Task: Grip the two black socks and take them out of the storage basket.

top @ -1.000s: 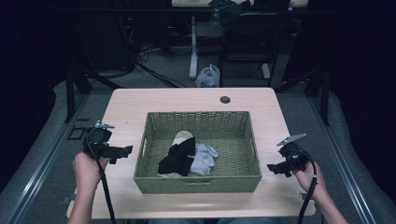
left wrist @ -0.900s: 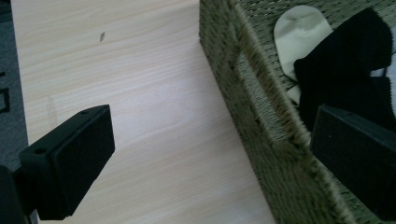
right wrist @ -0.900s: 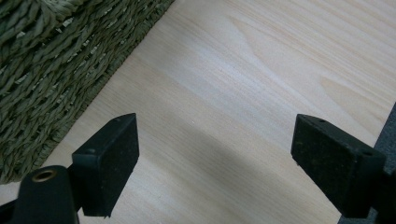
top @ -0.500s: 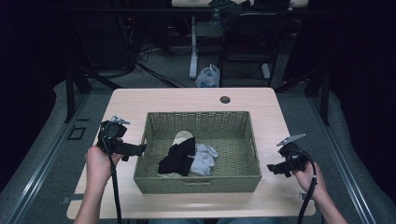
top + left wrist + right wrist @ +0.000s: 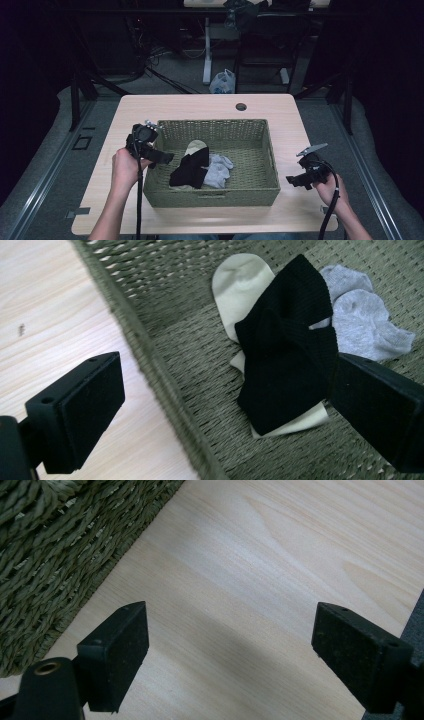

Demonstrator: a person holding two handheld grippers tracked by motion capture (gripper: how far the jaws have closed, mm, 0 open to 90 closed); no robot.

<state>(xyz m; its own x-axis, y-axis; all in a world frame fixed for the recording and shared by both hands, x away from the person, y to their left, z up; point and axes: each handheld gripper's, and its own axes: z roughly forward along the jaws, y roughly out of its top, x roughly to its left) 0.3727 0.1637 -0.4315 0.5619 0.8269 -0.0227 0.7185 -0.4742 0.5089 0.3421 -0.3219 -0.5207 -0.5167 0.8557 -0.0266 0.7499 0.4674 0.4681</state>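
Dark workshop clutter surrounds a pale wooden table [image 5: 210, 107], with a small round hole [image 5: 241, 106] near its twelve o'clock edge. On the table sits a green woven basket [image 5: 270, 155], the largest thing in view.

Since the earlier pictures, the left gripper [image 5: 161, 157] has travelled from the table's nine o'clock edge inward and now hangs over the basket's nine o'clock rim. In the left gripper view its jaws stand wide apart, one over bare wood outside the rim, the other over the basket floor [image 5: 200, 340]. The right gripper [image 5: 296, 181] has not moved: it stays at about four o'clock, just outside the basket's three o'clock wall, jaws spread wide over empty tabletop [image 5: 260, 580], the weave [image 5: 55, 550] at the ten o'clock corner of its own view.

Inside the basket, towards its seven o'clock part, lies a small heap of socks. A black sock [image 5: 190, 167] [image 5: 290, 360] lies on top, crumpled and folded on itself. Beneath it a cream sock [image 5: 194, 148] [image 5: 237, 287] pokes out at twelve o'clock, its middle hidden by the black one. A grey sock [image 5: 220, 169] [image 5: 365, 320] sits bunched at three o'clock of the heap, touching the black sock.

The right-hand jaw in the left gripper view covers part of the black sock's edge. Whether the heap holds more socks underneath cannot be told.
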